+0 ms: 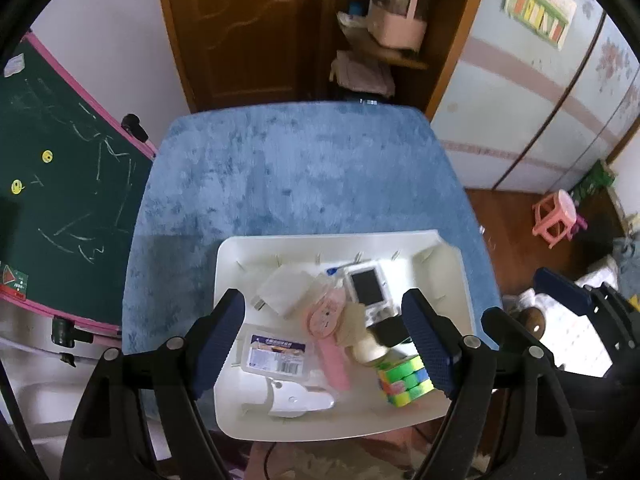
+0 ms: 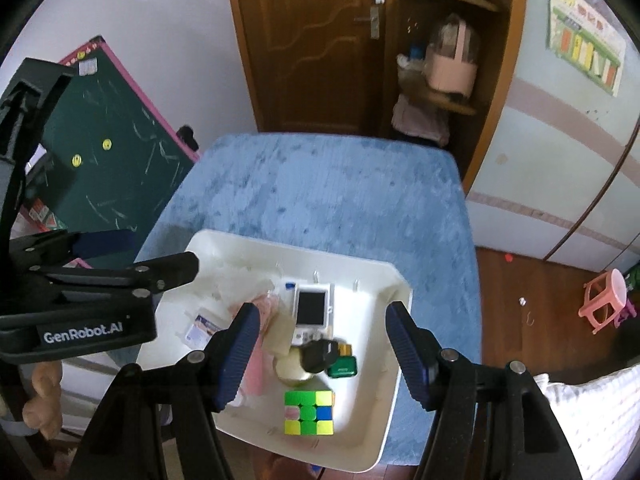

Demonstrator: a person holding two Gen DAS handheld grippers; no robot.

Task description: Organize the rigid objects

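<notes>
A white tray [image 1: 448, 268] sits at the near edge of a blue table and holds several small objects: a colourful puzzle cube [image 1: 405, 380], a white device with a dark screen [image 1: 366, 290], a white charger [image 1: 280, 292], a pink comb-like piece [image 1: 328, 332], a clear labelled box [image 1: 276, 354] and a white curved piece [image 1: 296, 400]. My left gripper [image 1: 324, 340] is open and empty above the tray. My right gripper [image 2: 324, 356] is open and empty above the same tray [image 2: 394, 280], over the cube [image 2: 309, 412], a black item [image 2: 318, 354] and a green box [image 2: 342, 366].
The blue cloth-covered table [image 1: 300, 168] stretches away behind the tray. A green chalkboard [image 1: 60, 184] leans at the left. A brown door and shelf with a pink basket [image 1: 400, 20] stand behind. A pink stool [image 1: 558, 216] is on the floor at the right.
</notes>
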